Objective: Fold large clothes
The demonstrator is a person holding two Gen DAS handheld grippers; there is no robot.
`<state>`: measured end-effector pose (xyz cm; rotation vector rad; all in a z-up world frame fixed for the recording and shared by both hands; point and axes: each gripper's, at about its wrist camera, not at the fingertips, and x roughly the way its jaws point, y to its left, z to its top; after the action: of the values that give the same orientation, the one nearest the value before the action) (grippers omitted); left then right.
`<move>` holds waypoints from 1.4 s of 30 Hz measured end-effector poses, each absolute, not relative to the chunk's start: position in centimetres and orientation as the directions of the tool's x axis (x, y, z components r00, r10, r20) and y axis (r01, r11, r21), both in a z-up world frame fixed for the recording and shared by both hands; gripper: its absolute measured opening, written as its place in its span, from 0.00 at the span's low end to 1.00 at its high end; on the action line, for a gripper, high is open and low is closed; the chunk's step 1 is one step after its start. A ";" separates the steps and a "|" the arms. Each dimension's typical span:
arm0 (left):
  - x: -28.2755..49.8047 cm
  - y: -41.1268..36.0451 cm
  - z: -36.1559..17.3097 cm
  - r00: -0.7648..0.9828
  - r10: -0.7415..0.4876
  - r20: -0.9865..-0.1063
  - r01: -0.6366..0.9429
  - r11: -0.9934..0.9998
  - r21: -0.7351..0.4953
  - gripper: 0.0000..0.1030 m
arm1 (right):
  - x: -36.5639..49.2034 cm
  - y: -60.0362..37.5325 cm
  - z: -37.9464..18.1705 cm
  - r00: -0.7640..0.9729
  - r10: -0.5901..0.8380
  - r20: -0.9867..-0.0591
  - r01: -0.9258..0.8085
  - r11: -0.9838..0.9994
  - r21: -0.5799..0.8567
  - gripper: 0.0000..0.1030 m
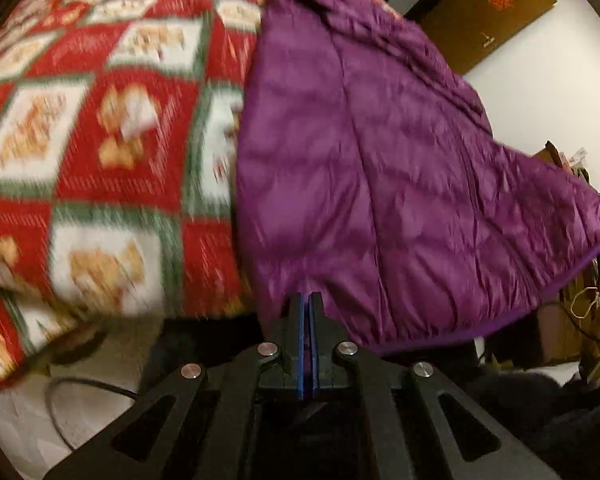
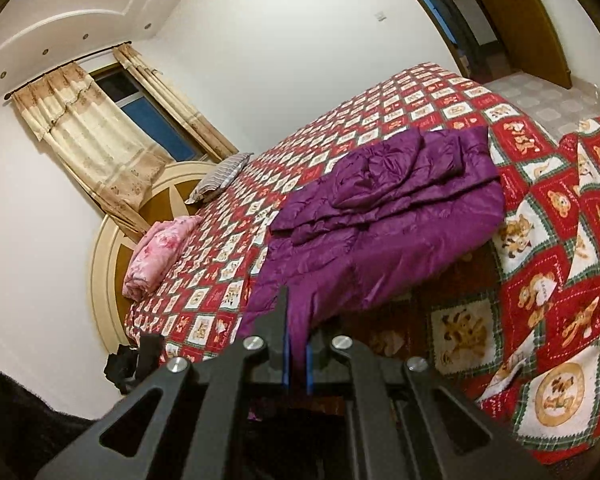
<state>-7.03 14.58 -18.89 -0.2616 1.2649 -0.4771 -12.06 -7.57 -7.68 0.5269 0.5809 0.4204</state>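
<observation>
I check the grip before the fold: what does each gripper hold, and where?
Both the left gripper and the right gripper are shut on the purple jacket's near edge.

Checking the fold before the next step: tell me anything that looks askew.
The purple jacket is bunched: sleeves piled in creases on top, and its near hem hangs past the bedspread's edge, pinched in both tongs, right and left.

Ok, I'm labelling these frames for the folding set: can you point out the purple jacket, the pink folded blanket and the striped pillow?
purple jacket (image 2: 400,240): right wrist view, its quilted body.
pink folded blanket (image 2: 156,254): right wrist view, its top fold.
striped pillow (image 2: 222,178): right wrist view, its middle.
</observation>
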 end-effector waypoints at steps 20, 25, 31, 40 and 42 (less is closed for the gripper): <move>-8.9 15.1 -14.3 0.467 -0.556 -0.688 0.233 0.827 -0.511 0.99 | -12.5 -8.3 -8.8 0.778 0.499 -0.382 -0.212 0.780 0.589 0.08; -8.9 15.7 -13.9 0.511 -0.518 -0.686 0.199 0.848 -0.491 0.99 | -12.6 -8.6 -8.9 0.781 0.505 -0.367 -0.211 0.766 0.607 0.08; -6.9 15.2 -17.8 0.326 -0.566 -0.757 0.137 0.821 -0.555 0.99 | -12.3 -8.9 -9.0 0.779 0.513 -0.361 -0.214 0.758 0.615 0.08; -5.9 13.6 -19.9 0.172 -0.625 -0.761 0.133 0.780 -0.611 0.49 | -12.4 -9.2 -9.4 0.784 0.495 -0.373 -0.191 0.765 0.615 0.08; -5.8 14.3 -20.3 0.178 -0.620 -0.764 0.093 0.783 -0.615 0.33 | -12.4 -9.2 -9.4 0.788 0.486 -0.377 -0.184 0.771 0.610 0.08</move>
<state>-5.79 14.34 -20.34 -0.4887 1.3045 -0.5336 -12.44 -9.21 -9.35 0.5855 0.5522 0.3840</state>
